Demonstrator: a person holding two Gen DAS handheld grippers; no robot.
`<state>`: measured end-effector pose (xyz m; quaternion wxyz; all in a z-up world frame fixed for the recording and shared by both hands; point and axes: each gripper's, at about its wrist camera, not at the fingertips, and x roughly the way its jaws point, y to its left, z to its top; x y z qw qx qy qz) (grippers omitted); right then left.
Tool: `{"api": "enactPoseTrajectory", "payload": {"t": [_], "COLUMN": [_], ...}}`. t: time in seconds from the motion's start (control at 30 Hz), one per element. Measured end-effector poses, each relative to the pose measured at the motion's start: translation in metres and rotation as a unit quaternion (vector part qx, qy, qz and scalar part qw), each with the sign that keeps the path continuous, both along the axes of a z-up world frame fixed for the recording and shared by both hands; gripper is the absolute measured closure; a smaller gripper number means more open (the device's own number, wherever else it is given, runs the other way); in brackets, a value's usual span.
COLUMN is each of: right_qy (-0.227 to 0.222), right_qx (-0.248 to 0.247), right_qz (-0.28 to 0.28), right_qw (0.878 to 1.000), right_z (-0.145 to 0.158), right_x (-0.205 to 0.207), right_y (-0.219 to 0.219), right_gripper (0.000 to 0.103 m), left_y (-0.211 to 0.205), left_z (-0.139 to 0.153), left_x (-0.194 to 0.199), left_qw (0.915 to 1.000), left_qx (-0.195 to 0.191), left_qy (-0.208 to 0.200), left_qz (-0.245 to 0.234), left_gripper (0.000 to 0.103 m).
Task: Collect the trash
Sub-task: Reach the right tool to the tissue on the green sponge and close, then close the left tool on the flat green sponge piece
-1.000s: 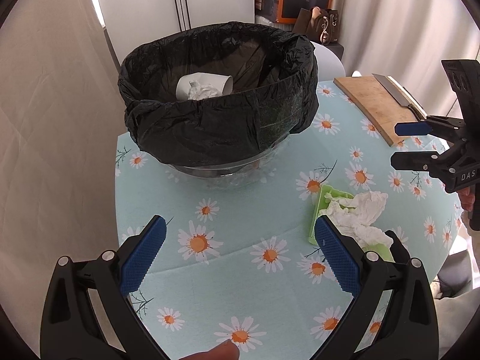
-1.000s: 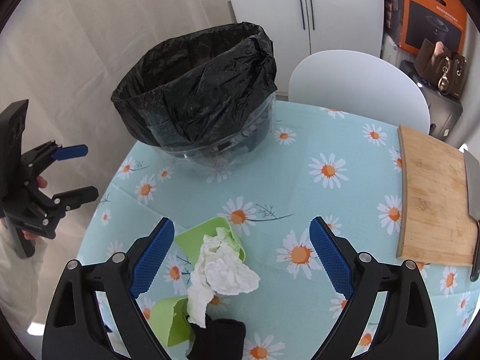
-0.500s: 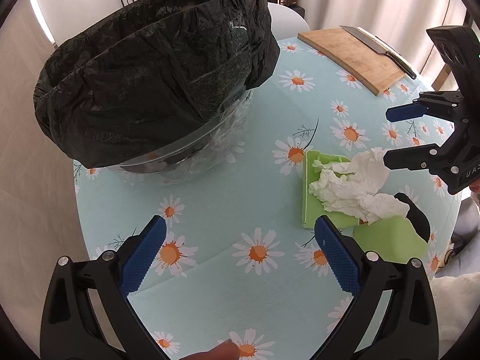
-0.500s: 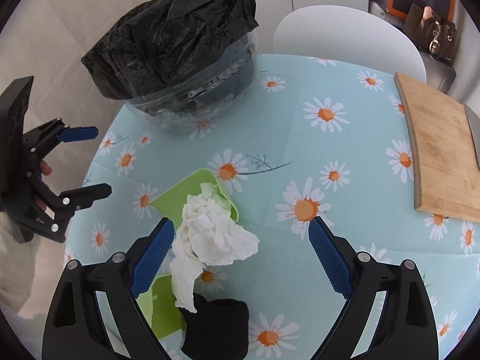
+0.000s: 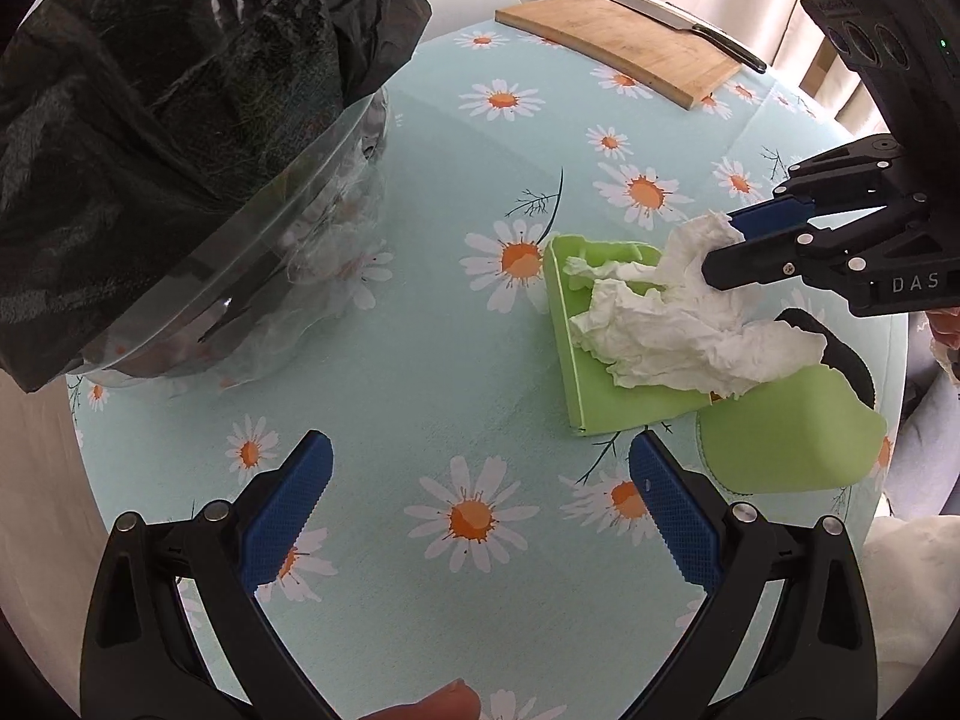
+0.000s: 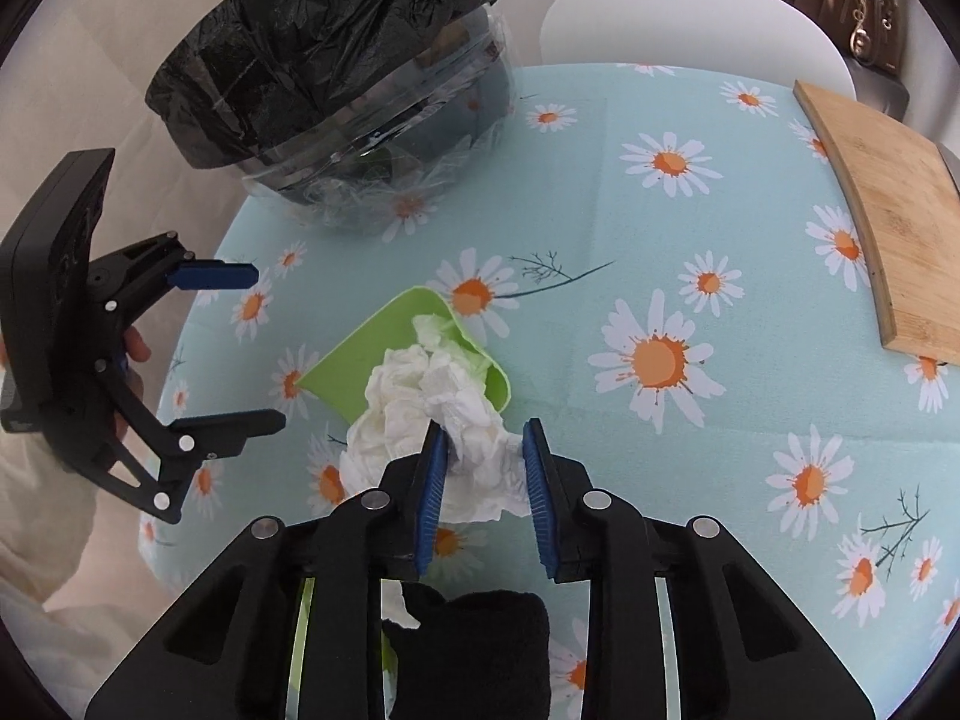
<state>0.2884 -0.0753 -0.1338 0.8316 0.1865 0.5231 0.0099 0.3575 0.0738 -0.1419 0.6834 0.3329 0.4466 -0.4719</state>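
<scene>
A crumpled white tissue lies on a green plastic piece on the daisy tablecloth; it also shows in the right wrist view. My right gripper has its jaws partly closed around the tissue's near end, pads close to it on both sides; it also shows in the left wrist view. My left gripper is open and empty, low over the table, left of the tissue. A bin with a black bag stands at the back left.
A second green piece and a black cloth lie beside the tissue near the table's edge. A wooden cutting board with a knife lies at the far right. A white chair stands behind the table.
My right gripper has dropped onto the tissue and its jaws have narrowed around it. My left gripper has moved lower and right, so the bin's inside is out of view.
</scene>
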Motion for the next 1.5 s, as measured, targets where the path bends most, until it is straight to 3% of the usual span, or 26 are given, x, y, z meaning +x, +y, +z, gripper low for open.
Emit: {"api": "enactPoseTrajectory", "payload": {"t": [0.23, 0.47, 0.73, 0.83, 0.97, 1.0, 1.3, 1.5], "right_qy": [-0.008, -0.028, -0.038, -0.037, -0.034, -0.033, -0.042, -0.058], "right_qx": [-0.008, -0.005, -0.016, -0.021, -0.029, -0.03, -0.033, -0.033], "right_qz": [-0.004, 0.006, 0.006, -0.003, -0.025, -0.031, -0.049, -0.041], "right_qw": [1.0, 1.0, 0.999, 0.999, 0.999, 0.998, 0.997, 0.997], "right_z": [0.016, 0.041, 0.063, 0.065, 0.062, 0.061, 0.06, 0.065], "right_x": [-0.017, -0.031, -0.048, -0.054, -0.062, -0.065, -0.08, -0.08], "right_y": [-0.011, -0.023, -0.039, -0.048, -0.059, -0.062, -0.087, -0.097], "right_gripper": [0.087, 0.088, 0.088, 0.088, 0.088, 0.088, 0.088, 0.087], "left_y": [-0.022, -0.041, -0.063, -0.069, -0.071, -0.071, -0.052, -0.037], "left_z": [-0.007, -0.009, -0.013, -0.017, -0.023, -0.023, -0.009, 0.005], "left_x": [-0.01, -0.011, -0.009, -0.011, -0.01, -0.011, -0.015, -0.015], "left_qw": [0.9997, 0.9996, 0.9988, 0.999, 0.9991, 0.9992, 0.9995, 0.9988], "left_qx": [-0.01, -0.012, -0.017, -0.009, -0.001, -0.001, -0.006, -0.005], "left_qy": [0.019, 0.023, 0.041, 0.033, 0.028, 0.024, 0.029, 0.019], "left_qz": [-0.016, -0.013, -0.022, -0.03, -0.031, -0.033, -0.002, 0.044], "left_gripper": [0.006, 0.024, 0.025, 0.035, 0.078, 0.084, 0.1, 0.1]}}
